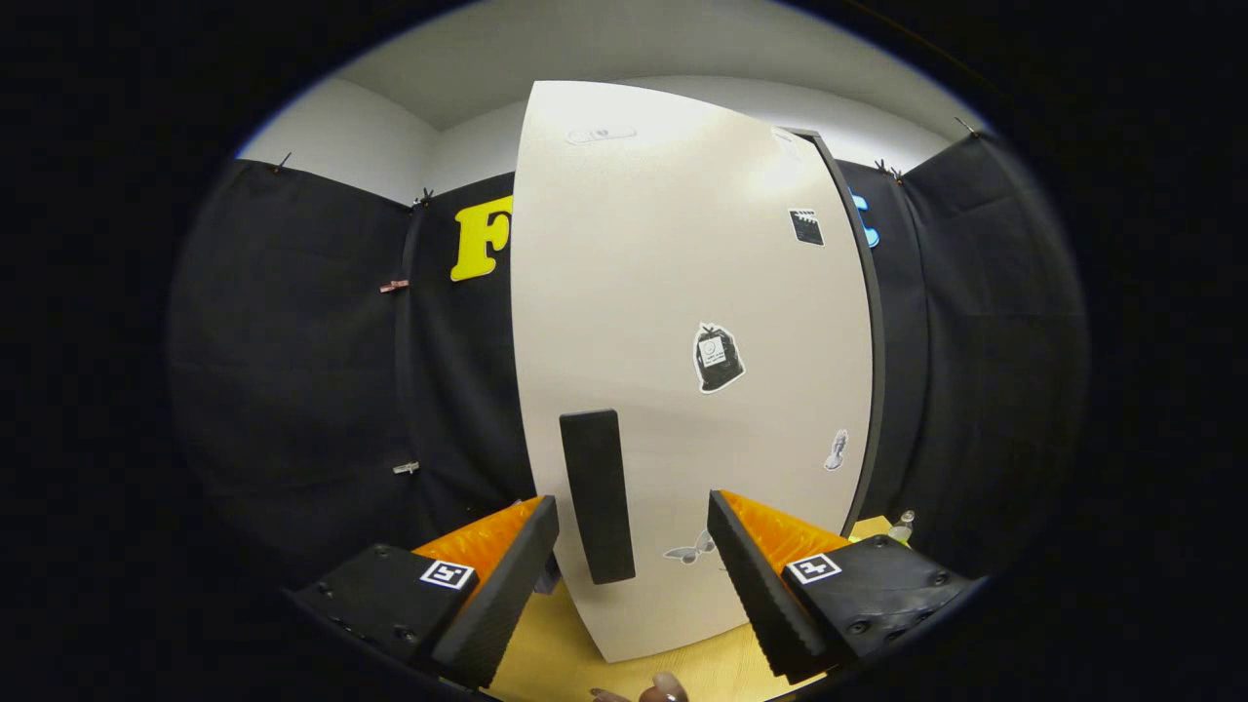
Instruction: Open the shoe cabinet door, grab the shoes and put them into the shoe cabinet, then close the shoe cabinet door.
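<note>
The tongs (632, 575) are held wide apart, gripping nothing, w/ the dark upright handle (597, 495) of the shoe cabinet door (682, 292) seen just ahead, between the fingers and nearer the left one. Stickers on the door are too small to be made out; cabinet's inside and shoes are hidden. The cabinet is stood on a yellowish worktop (556, 663), bare strip left at the near edge.

- A staged recording booth, not a lived-in home: black cloth (292, 390) is clipped up as walls beneath plain white room walls (331, 136).
- A lone white shoe cabinet door (682, 322) stands on a pale wooden tabletop (556, 663).
</note>
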{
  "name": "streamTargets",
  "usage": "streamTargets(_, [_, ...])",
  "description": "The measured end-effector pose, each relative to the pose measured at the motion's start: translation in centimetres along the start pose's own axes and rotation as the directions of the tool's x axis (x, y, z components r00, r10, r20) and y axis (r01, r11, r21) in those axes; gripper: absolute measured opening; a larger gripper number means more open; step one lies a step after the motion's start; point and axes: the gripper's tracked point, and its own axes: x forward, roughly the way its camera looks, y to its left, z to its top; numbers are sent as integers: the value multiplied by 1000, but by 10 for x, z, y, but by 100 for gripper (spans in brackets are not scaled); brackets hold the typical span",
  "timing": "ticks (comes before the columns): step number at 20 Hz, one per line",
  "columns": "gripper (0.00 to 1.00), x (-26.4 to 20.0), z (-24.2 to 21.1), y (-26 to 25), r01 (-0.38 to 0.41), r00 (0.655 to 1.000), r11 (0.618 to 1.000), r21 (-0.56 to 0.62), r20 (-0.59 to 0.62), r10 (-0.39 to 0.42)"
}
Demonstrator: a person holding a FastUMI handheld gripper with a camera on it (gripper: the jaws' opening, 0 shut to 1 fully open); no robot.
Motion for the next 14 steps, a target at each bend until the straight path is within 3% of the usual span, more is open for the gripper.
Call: streamTargets(14, [100, -6, 4, 6, 45, 999, 998, -54, 22, -44])
